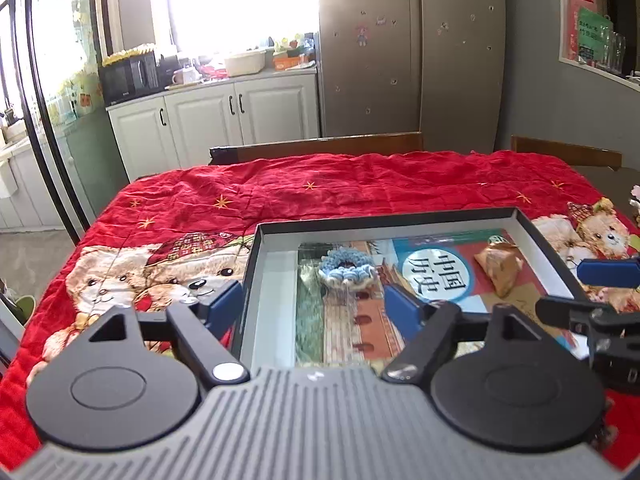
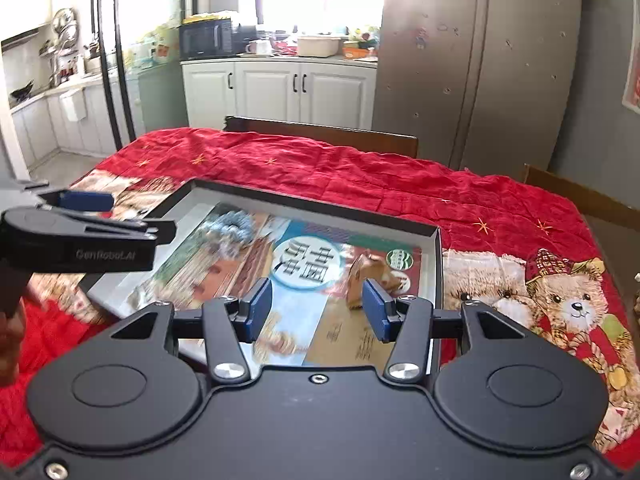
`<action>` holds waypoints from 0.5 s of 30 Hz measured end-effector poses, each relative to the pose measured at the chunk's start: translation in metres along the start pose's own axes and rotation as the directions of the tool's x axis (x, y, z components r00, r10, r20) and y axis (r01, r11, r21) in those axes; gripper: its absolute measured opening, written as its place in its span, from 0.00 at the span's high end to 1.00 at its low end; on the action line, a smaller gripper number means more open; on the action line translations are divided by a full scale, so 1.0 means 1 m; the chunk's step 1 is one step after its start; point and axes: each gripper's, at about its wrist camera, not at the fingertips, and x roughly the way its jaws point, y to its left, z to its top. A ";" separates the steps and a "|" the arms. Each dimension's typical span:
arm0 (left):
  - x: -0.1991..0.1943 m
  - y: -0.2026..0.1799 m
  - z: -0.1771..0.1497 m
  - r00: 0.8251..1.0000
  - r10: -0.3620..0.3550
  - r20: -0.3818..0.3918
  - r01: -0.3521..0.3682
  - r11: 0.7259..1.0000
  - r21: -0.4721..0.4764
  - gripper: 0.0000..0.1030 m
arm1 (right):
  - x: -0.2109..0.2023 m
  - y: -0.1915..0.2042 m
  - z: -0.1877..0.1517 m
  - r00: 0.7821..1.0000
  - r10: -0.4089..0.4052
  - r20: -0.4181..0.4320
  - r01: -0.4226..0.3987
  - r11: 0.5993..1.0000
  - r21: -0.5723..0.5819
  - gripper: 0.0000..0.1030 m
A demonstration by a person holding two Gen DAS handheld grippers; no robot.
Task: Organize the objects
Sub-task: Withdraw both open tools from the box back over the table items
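1. The far half of the red cloth [image 1: 320,184] lies bare.
2. The box [image 1: 256,280] has low walls and an open top.
3. Inside, a crochet ring [image 1: 346,270] and paper parcel [image 1: 498,270] stand apart.

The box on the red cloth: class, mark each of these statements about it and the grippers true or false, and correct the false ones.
1. A book lies flat in the box. True.
2. A blue crocheted ring rests on the book. True.
3. The right gripper holds the tan packet. False: its jaws are apart with nothing gripped, and the packet lies in the box.
4. The left gripper is shut. False: its jaws stand wide open and empty.
5. The cloth is plain blue. False: red, with bears.
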 end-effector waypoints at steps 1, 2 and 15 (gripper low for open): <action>-0.006 -0.001 -0.003 1.000 0.005 0.008 -0.005 1.000 0.000 0.15 | -0.006 0.003 -0.003 1.000 0.003 0.002 -0.003 1.000 -0.006 0.53; -0.012 -0.001 -0.005 1.000 0.006 0.014 -0.006 1.000 0.001 0.15 | -0.011 0.005 -0.006 1.000 0.005 0.004 -0.005 1.000 -0.011 0.53; -0.071 -0.003 -0.035 0.999 -0.036 0.041 0.036 0.999 0.004 0.06 | -0.066 0.016 -0.055 0.999 0.041 0.014 -0.041 0.999 0.013 0.49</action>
